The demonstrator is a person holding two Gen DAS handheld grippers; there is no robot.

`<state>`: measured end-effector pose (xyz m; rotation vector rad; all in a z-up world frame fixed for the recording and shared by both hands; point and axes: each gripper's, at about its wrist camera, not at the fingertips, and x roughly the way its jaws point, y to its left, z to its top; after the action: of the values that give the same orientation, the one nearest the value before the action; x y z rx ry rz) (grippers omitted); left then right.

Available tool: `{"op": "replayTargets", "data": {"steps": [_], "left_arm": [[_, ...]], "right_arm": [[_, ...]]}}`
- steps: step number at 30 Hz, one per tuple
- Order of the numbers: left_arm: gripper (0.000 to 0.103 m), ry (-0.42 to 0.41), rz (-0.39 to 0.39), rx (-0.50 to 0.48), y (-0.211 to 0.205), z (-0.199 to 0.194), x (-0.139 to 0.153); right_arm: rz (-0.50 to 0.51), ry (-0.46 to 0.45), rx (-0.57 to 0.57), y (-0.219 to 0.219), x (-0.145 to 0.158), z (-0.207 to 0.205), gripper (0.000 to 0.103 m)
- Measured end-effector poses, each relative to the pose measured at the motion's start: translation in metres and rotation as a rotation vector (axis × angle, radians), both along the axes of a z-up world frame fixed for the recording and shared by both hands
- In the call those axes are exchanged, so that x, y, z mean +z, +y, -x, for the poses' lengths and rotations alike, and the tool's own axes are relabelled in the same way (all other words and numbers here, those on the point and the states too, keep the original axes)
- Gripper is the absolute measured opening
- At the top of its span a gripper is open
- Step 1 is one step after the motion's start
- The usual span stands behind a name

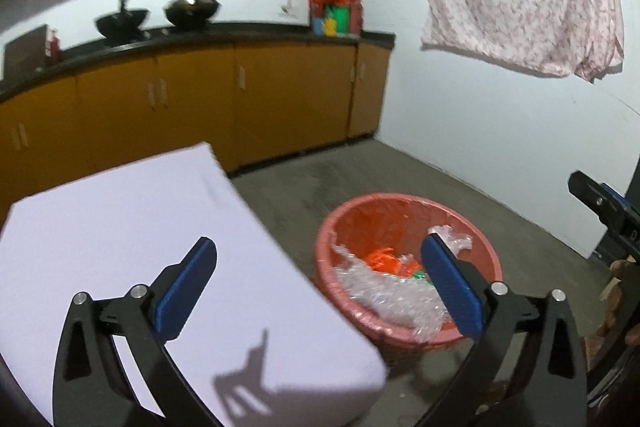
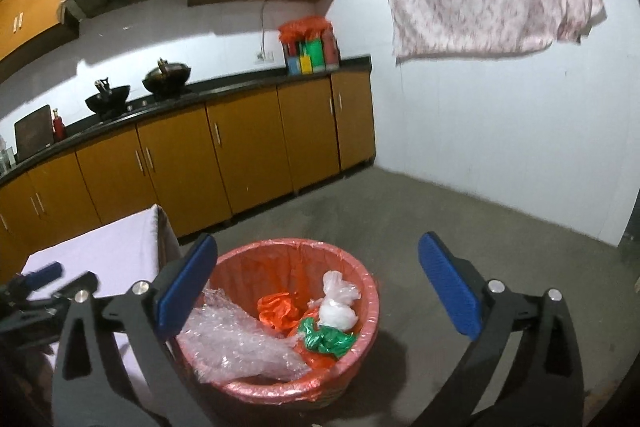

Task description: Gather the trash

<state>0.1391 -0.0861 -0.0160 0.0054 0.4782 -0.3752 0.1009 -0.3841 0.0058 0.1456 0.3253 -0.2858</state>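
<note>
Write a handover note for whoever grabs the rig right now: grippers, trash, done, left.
Left gripper: open, empty, over the table edge.
Right gripper: open, empty, above the bin.
Bin stands on the floor beside the table. Inside: bubble wrap, orange bag, green bag, white bag.
Done: those four pieces binned.
Left: no loose trash visible on table or floor; check outside these views.

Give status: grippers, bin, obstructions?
Left gripper and right gripper open, empty. Trash bin holds bubble wrap and bags. Table beside bin; nothing blocking.
</note>
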Motion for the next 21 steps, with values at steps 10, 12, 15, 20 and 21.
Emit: {"op": "replayTargets", "data": {"steps": [10,12,15,20,21], "left_arm": [[0.101,-0.131,-0.032,0.167,0.054,0.071,0.019],[0.101,-0.139,-0.041,0.191,0.06,0.08,0.018],[0.101,-0.146,-0.061,0.231,0.069,0.094,0.015],[0.101,-0.149,-0.087,0.286,0.085,0.113,0.009],[0.101,-0.145,-0.087,0.296,0.088,0.115,0.007]], "right_arm": [[0.128,-0.055,0.096,0.062,0.011,0.066,0.099],[0.132,-0.052,0.112,0.074,0.011,0.075,0.099],[0.144,-0.045,0.125,0.087,0.01,0.088,0.099],[0.155,-0.031,0.132,0.101,0.006,0.103,0.099],[0.15,-0.029,0.132,0.102,0.006,0.105,0.099]]}}
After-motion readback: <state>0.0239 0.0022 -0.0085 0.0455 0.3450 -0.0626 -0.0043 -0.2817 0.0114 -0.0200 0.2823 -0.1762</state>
